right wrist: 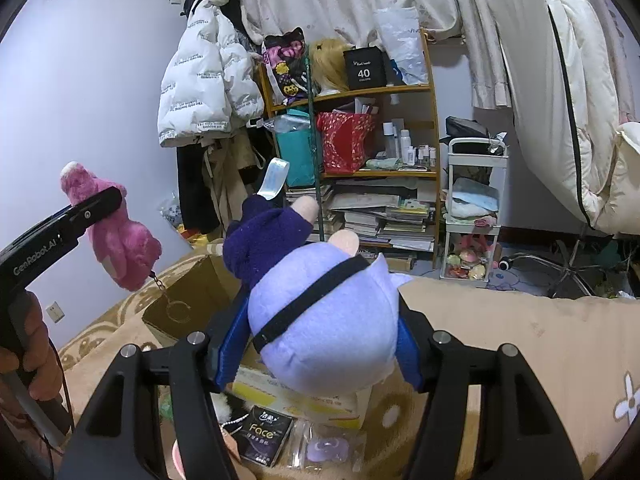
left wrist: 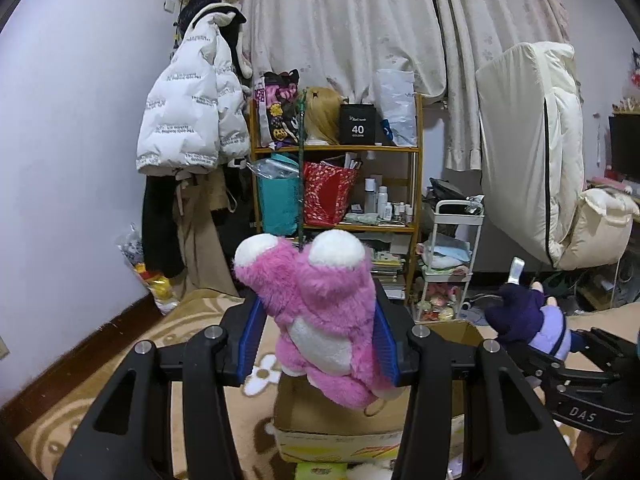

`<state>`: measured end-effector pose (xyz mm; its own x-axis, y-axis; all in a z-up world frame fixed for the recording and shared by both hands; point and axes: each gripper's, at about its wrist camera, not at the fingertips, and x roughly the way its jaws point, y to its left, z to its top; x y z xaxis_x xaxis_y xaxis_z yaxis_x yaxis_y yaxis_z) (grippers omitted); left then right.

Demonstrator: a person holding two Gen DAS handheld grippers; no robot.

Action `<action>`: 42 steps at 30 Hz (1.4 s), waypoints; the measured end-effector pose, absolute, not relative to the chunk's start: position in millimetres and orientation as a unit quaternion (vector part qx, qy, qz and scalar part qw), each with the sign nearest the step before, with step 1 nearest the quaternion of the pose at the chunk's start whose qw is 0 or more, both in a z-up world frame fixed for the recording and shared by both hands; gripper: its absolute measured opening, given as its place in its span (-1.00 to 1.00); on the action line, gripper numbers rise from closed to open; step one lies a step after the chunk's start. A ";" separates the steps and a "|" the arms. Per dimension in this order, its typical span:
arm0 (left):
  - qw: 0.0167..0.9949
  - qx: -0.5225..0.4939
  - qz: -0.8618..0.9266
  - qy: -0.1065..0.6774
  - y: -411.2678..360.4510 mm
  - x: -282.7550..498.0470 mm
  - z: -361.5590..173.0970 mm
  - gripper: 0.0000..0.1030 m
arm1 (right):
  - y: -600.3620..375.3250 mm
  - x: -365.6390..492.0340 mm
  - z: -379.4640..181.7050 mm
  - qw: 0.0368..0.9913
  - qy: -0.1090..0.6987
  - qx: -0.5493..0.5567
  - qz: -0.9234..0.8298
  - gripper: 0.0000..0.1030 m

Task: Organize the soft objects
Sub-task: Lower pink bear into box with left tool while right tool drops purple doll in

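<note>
My left gripper is shut on a pink plush bear with white feet, which hangs in the air above an open cardboard box. In the right wrist view the same pink bear dangles from the left gripper at the left, over the box, with a keychain ring below it. My right gripper is shut on a lavender plush toy with a dark purple hat and a black strap. That toy also shows at the right of the left wrist view.
A wooden shelf crammed with bags, bottles and books stands against the far wall, beside hanging coats and a white trolley. Below the grippers lie small packets on a beige patterned blanket. A folded mattress leans at the right.
</note>
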<state>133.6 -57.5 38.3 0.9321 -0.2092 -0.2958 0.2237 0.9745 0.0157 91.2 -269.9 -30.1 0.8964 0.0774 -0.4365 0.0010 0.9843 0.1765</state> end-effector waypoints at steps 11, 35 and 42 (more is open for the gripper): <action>0.977 0.019 -0.129 0.172 -67.9 148.2 18.1 -0.08 | -277.9 113.3 -46.4 0.966 0.237 0.096 0.025 0.30; 0.950 0.049 -0.104 0.289 -72.5 175.2 -37.6 0.08 | -267.7 126.6 -71.3 0.960 0.263 0.084 0.054 0.31; 0.948 0.063 -0.085 0.301 -68.8 168.7 -38.2 0.34 | -273.8 113.9 -65.2 0.959 0.260 0.100 0.048 0.55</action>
